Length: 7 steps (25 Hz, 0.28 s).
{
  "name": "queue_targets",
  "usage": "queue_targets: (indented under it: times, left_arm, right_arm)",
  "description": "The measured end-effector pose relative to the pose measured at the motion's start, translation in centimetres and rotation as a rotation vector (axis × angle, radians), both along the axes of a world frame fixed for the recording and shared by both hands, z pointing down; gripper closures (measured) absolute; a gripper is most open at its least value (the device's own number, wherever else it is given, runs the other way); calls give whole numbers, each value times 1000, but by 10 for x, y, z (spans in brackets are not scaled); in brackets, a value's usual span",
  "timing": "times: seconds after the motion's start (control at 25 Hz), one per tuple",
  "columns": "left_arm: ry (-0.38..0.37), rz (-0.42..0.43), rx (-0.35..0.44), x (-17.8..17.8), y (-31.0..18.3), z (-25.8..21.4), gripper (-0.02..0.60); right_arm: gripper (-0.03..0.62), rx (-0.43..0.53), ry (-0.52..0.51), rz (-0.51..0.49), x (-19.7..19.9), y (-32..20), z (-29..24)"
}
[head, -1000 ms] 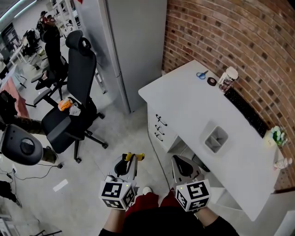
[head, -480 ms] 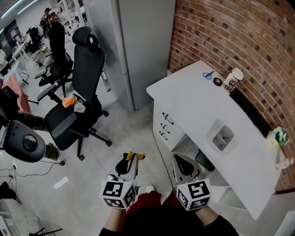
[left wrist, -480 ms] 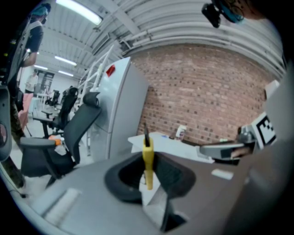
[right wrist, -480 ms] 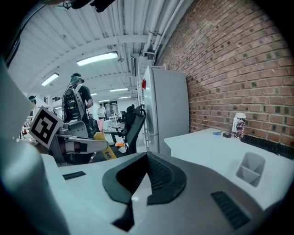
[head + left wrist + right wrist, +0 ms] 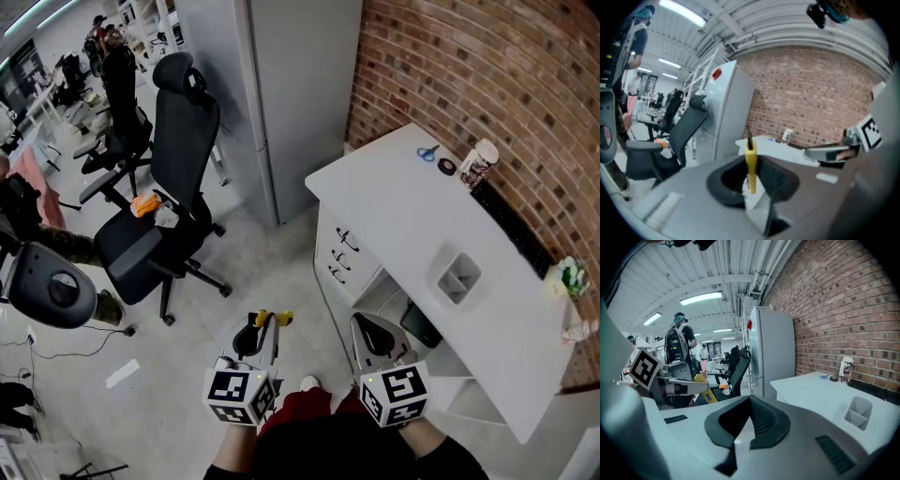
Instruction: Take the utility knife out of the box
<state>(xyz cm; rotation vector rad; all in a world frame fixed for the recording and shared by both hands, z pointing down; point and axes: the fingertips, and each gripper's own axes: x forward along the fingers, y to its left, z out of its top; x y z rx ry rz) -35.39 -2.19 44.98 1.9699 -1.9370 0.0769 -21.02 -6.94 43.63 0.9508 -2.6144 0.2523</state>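
Since the utility knife (image 5: 750, 161) is already pinched in your left claw (image 5: 750, 180), well away from the tabletop (image 5: 403, 216), the task looks all but done. The box (image 5: 458, 278) it belongs to sits about midway between the tabletop's front edge and its wall edge, toward the end nearer you. You hold both claws low over the floor, short of the tabletop's front edge, probably to keep the blade clear of everything. Your right claw (image 5: 749, 420) has its pads pressed together with nothing between them, so it plays no part in the hold. The head view gives only a yellow sliver past the left claw's tip. The left gripper view shows the knife standing upright between the pads, dark blade end up. The right gripper view adds the side of it: the yellow handle slanting down below the left claw.
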Motion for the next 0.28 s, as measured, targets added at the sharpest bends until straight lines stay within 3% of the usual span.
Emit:
queue_targets:
  times: [0.28]
  left_arm:
    - [-1, -15, -1, -9, 9, 2, 522]
  right_arm:
    - [586, 6, 3, -7, -6, 6, 1]
